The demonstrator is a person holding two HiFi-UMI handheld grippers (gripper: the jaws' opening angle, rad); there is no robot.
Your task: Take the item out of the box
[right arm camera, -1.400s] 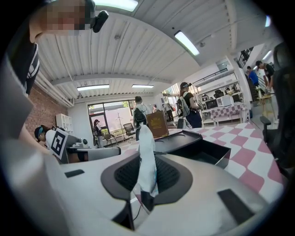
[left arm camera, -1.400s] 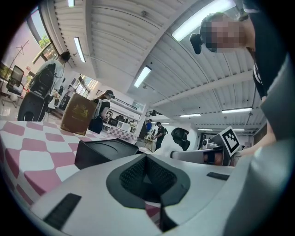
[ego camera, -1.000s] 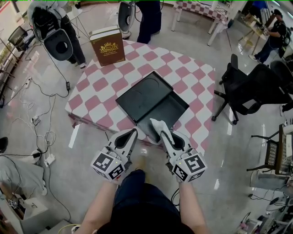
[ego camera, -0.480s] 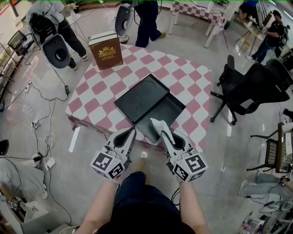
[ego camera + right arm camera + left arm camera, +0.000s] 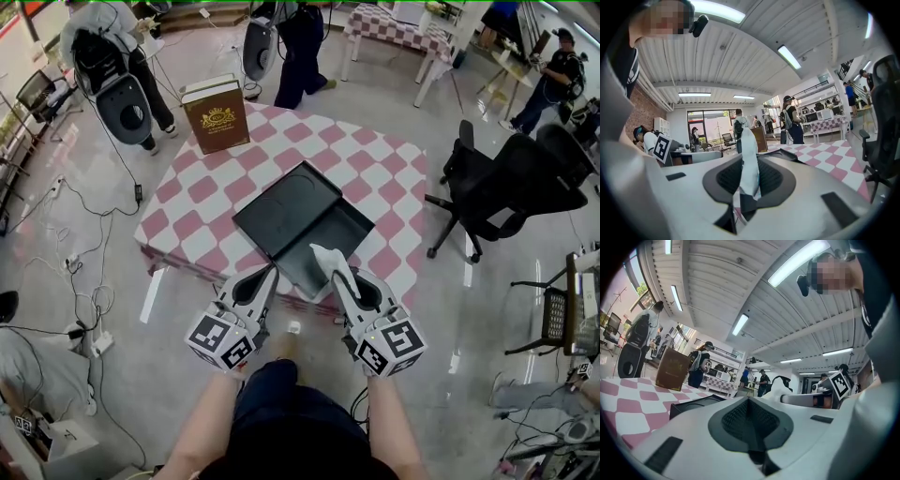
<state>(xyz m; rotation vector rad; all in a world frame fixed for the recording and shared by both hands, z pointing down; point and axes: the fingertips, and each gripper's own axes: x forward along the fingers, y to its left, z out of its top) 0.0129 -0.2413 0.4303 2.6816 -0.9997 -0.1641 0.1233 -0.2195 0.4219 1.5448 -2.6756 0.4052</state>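
Observation:
An open black box (image 5: 323,246) lies on the pink-and-white checked table (image 5: 375,178), its lid (image 5: 286,204) folded back to the left. My right gripper (image 5: 330,265) is shut on a white packet (image 5: 323,255) (image 5: 749,159), which sticks up between its pads over the box's near edge. My left gripper (image 5: 265,277) hangs beside it at the table's near edge, jaws together with nothing between them (image 5: 749,420). The inside of the box looks dark and bare.
A brown book-like box (image 5: 217,114) stands upright at the table's far left corner. A black office chair (image 5: 506,183) is close to the table's right side. Cables trail over the floor at left. People stand beyond the table.
Both grippers keep their places and the packet stays gripped. The head view has shifted slightly, so the table sits a little lower and leftward in the picture.

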